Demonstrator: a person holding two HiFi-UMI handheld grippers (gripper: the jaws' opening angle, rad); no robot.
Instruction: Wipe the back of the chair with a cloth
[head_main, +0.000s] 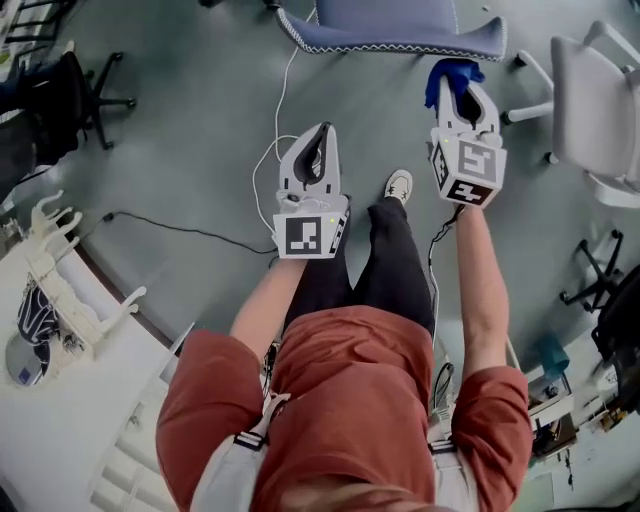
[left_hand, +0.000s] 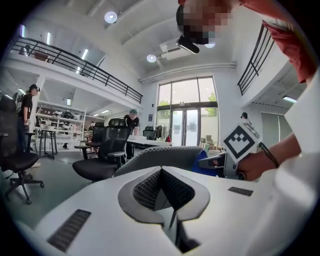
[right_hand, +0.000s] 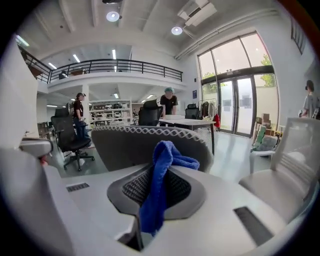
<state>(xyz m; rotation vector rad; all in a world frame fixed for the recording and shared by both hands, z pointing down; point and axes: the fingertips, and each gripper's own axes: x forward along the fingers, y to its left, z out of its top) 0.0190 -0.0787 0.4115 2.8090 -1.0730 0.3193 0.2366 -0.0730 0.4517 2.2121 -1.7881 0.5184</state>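
Observation:
The grey chair back (head_main: 395, 30) with a zigzag-stitched top edge stands just ahead of me; it fills the middle of the right gripper view (right_hand: 150, 145) and shows beyond the jaws in the left gripper view (left_hand: 160, 157). My right gripper (head_main: 455, 85) is shut on a blue cloth (head_main: 448, 78), which sticks up and hangs between its jaws (right_hand: 160, 185), a short way from the chair's top edge. My left gripper (head_main: 315, 150) is shut with nothing in it and hangs lower, farther from the chair. The cloth (left_hand: 204, 164) also shows in the left gripper view.
A white chair (head_main: 600, 110) stands at the right, a black office chair (head_main: 70, 95) at the far left. A cable (head_main: 190, 232) runs over the grey floor. A white table (head_main: 60, 400) is at my left. People stand at desks far off (right_hand: 169, 102).

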